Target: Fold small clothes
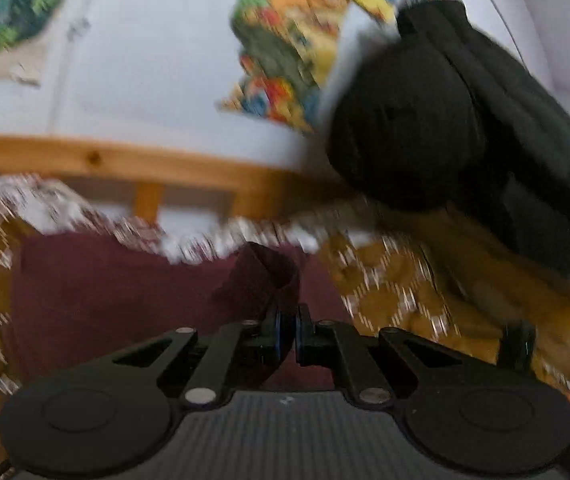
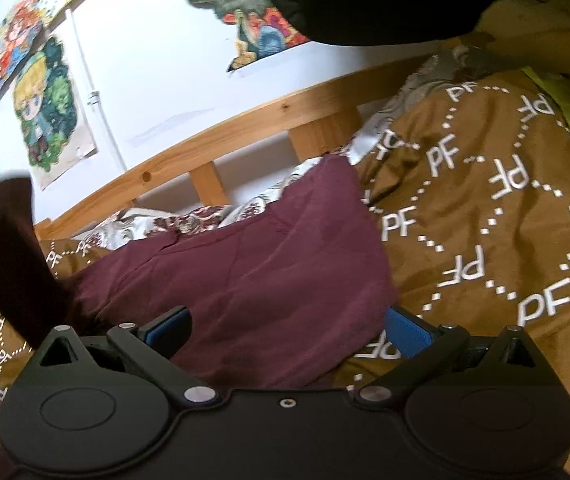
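**Inspector A:** Where was the garment found?

**Inspector B:** The maroon garment point(image 2: 245, 264) lay spread on the brown bedspread point(image 2: 485, 216) printed with "PF", near the wooden bed rail point(image 2: 213, 136). One edge of it was raised off the bed, pinched in the left hand-held gripper point(image 1: 295, 334), whose jaws stood fully closed on a bunched fold of the cloth.

**Inspector A:** The reason for that hold?

**Inspector B:** In my judgement, a lifted edge can be carried across the rest of the garment to make a fold. The left view was blurred.

**Inspector A:** And the right hand-held gripper point(image 2: 285, 332)?

**Inspector B:** Jaws wide apart, holding nothing. It hovered just over the near edge of the garment, probably placed to pin or take that edge.

**Inspector A:** Anything else?

**Inspector B:** A person's black sleeve point(image 1: 445, 120) reached over the bed; posters point(image 2: 45, 112) hung on the far wall.
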A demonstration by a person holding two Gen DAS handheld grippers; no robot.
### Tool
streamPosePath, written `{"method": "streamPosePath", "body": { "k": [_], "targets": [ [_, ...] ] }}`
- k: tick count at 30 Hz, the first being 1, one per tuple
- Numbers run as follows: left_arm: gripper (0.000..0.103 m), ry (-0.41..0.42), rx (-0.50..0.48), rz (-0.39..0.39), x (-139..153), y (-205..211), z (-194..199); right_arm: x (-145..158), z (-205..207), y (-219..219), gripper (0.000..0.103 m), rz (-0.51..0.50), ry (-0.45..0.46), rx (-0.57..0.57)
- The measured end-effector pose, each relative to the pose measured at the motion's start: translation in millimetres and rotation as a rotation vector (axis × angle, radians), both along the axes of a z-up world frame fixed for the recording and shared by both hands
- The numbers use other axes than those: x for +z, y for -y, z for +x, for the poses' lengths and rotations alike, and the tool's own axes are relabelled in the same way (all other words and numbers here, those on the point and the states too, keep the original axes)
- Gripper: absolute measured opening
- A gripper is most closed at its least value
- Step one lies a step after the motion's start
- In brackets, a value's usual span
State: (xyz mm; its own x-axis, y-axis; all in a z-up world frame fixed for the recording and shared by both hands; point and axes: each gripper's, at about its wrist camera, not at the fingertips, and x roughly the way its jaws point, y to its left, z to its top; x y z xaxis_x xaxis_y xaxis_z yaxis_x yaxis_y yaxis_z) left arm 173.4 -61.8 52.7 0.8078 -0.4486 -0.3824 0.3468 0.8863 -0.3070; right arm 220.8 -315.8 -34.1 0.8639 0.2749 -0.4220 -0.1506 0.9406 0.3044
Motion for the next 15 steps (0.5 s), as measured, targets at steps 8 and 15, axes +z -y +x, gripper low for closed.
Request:
{"method": "streamPosePath", "body": {
  "k": [8, 15],
  "targets": [
    [0.006, -0.140, -0.075, 0.076, -39, 25, 11, -7, 4, 14, 0.102, 0.002, -0.017, -0.040],
    [0.040, -0.248, -0.101, 0.064, -53, 27, 6, -9, 5, 13, 0.102, -0.004, -0.027, -0.040]
  ]
}}
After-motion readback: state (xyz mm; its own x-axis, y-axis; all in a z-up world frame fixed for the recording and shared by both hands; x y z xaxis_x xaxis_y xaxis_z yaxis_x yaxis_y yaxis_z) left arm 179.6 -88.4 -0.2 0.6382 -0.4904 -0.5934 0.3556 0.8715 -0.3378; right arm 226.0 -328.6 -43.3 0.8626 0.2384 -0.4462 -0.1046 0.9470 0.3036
